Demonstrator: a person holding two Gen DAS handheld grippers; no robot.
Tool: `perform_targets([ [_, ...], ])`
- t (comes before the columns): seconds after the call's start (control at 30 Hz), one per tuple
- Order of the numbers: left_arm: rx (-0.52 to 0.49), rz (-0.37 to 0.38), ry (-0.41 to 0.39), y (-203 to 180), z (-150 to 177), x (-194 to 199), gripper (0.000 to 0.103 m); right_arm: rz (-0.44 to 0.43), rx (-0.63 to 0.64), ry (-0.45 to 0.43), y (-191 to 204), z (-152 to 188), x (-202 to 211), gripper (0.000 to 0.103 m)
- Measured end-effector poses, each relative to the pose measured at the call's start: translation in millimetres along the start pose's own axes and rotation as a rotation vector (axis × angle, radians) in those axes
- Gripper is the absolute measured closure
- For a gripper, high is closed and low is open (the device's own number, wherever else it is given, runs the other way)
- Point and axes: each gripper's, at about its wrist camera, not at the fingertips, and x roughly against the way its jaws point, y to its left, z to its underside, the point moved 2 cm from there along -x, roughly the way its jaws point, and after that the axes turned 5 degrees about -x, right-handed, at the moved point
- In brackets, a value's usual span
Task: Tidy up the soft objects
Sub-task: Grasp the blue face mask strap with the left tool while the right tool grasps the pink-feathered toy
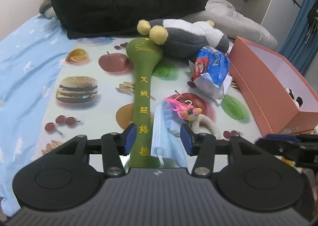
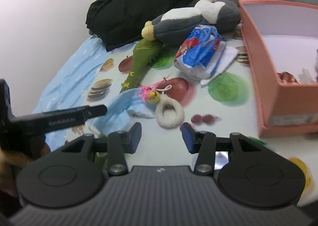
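Green fabric massage bat [image 1: 142,94] with yellow embroidered characters lies lengthwise on the fruit-print cloth [image 1: 89,66], its handle end between the fingers of the left gripper [image 1: 158,139]. Jaws stand apart; neither pad presses on it. A blue face mask [image 1: 162,136] lies just beside the bat, also within the gap. Right gripper [image 2: 162,136] is open with nothing between its fingers; a white fluffy ring [image 2: 169,113] lies just ahead of it, touching a pink and yellow trinket [image 2: 150,92]. A penguin plush [image 1: 188,37] rests at the bat's head. An orange box [image 1: 264,90] sits to the right.
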Motion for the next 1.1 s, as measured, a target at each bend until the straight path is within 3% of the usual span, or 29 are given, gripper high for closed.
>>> perform_targets([
  [0.53,-0.081,0.074,0.068,-1,-20,-67,0.051,-0.047,-0.014,0.12,9,-43,-104,0.055],
  [0.73,-0.114,0.094,0.095,-5,-17,-84,0.066,-0.064,-0.028,0.17,7,-49,-130,0.056],
  [0.9,-0.082,0.092,0.112,-1,-13,-91,0.086,-0.086,-0.05,0.202,4,-51,-140,0.064],
  [0.97,-0.073,0.089,0.109,0,-13,-91,0.091,-0.074,-0.04,0.194,6,-53,-137,0.071],
  [1.1,-0.069,0.083,0.086,-2,-15,-83,0.096,-0.069,-0.01,0.167,13,-56,-126,0.071],
])
